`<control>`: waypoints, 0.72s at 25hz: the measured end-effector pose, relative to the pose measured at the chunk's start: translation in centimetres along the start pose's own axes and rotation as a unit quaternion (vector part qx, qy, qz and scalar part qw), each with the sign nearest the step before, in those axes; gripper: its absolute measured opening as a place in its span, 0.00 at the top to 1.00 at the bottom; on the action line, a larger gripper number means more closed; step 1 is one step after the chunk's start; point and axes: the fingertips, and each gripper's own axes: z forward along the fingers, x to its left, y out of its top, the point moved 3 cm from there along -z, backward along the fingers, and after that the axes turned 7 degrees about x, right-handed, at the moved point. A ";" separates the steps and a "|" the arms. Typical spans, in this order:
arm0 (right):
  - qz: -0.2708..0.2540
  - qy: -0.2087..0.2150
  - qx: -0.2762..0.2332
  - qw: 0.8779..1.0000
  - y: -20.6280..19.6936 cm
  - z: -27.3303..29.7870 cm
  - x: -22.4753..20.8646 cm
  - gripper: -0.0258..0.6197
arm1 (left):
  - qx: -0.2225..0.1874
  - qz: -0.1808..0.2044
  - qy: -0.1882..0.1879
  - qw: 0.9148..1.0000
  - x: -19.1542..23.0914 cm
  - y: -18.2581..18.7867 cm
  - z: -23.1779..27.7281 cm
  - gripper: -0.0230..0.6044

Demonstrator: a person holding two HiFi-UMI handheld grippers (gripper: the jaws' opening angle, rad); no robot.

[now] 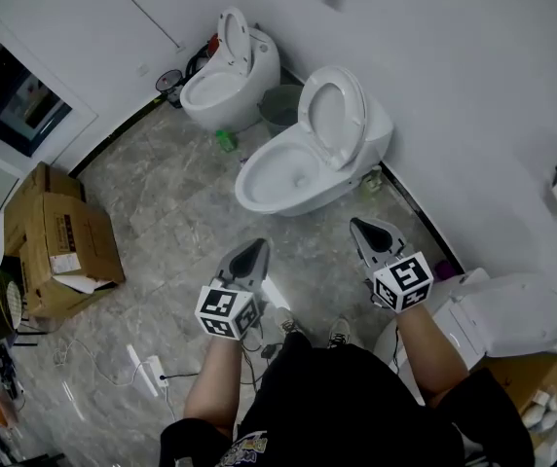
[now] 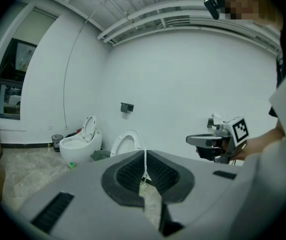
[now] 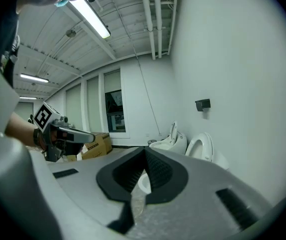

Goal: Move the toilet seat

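The nearer white toilet stands against the wall ahead, its seat and lid raised upright. In the head view my left gripper and right gripper hover side by side above the floor, short of the bowl, touching nothing. Both are shut with nothing between the jaws. In the left gripper view the raised seat shows beyond the shut left gripper, with the right gripper off to the right. In the right gripper view the seat stands right of the shut right gripper.
A second toilet with its lid up stands farther left, a grey bin and a green bottle beside it. A closed toilet sits at my right. Cardboard boxes and a power strip lie on the left.
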 end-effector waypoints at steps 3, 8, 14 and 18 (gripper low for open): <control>-0.004 0.012 0.001 1.000 -0.8 -1.4 0.3 0.96 | -0.003 0.006 0.011 1.000 -2.1 -0.6 -0.6 0.94; -0.020 0.036 -0.006 0.999 -0.4 -3.0 1.6 0.96 | -0.013 0.059 0.062 0.996 -3.9 -0.7 -2.2 0.94; -0.040 0.052 -0.021 0.998 1.0 -4.1 2.8 0.96 | -0.027 0.065 0.078 0.994 -5.3 -0.1 -3.4 0.94; -0.044 0.055 -0.026 0.997 1.2 -4.7 3.3 0.96 | -0.036 0.070 0.080 0.994 -5.4 -0.5 -3.9 0.94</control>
